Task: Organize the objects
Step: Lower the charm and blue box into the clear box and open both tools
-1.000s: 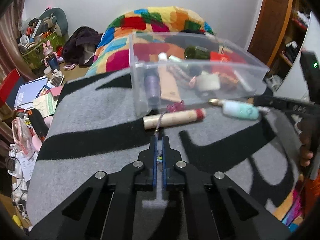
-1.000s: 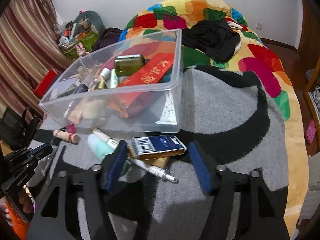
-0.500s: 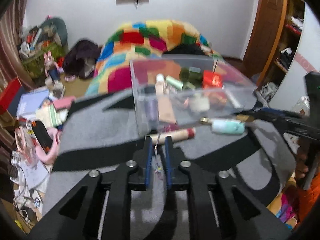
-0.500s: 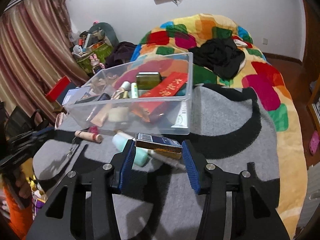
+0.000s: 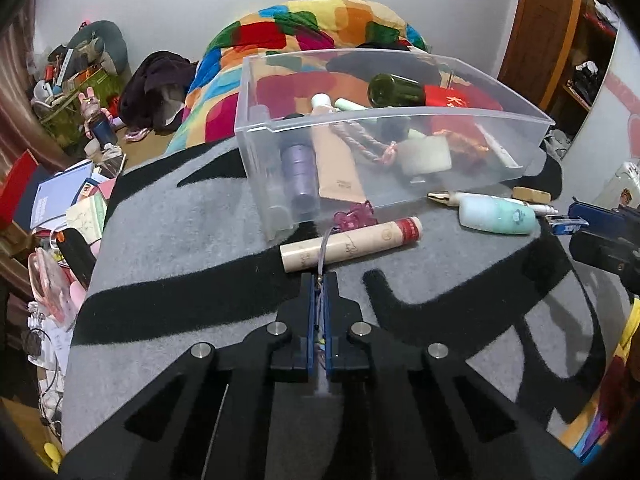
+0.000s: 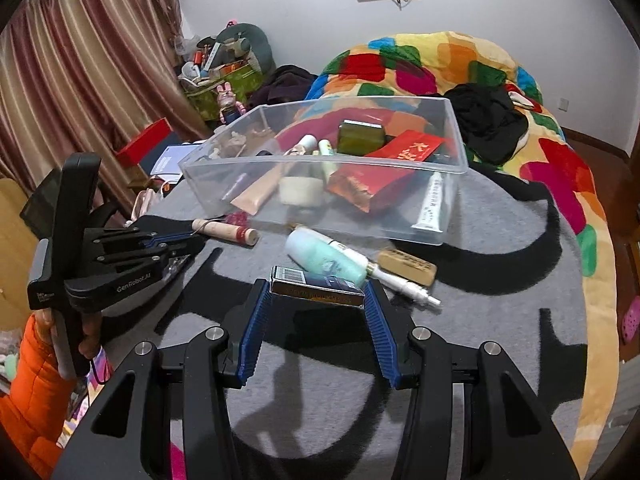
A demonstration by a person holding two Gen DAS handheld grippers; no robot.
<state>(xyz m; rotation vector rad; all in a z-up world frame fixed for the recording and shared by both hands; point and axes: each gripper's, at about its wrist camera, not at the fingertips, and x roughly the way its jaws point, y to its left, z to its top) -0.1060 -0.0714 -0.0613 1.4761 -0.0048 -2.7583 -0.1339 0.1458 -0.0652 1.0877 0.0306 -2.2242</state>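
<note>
Both tongs are loaded: the left gripper [image 5: 319,280] is pinched almost fully closed on the thin cord of a pink charm [image 5: 355,216] lying against the clear bin [image 6: 424,236], and the right gripper [image 6: 318,300], half open, clamps a blue box [image 6: 316,286] in front of the bin. I judge the cord may slip or drag the paper tube [image 5: 352,243] it crosses. A green bottle [image 6: 324,258] and a pen [image 6: 404,288] lie between the box and the bin wall.
</note>
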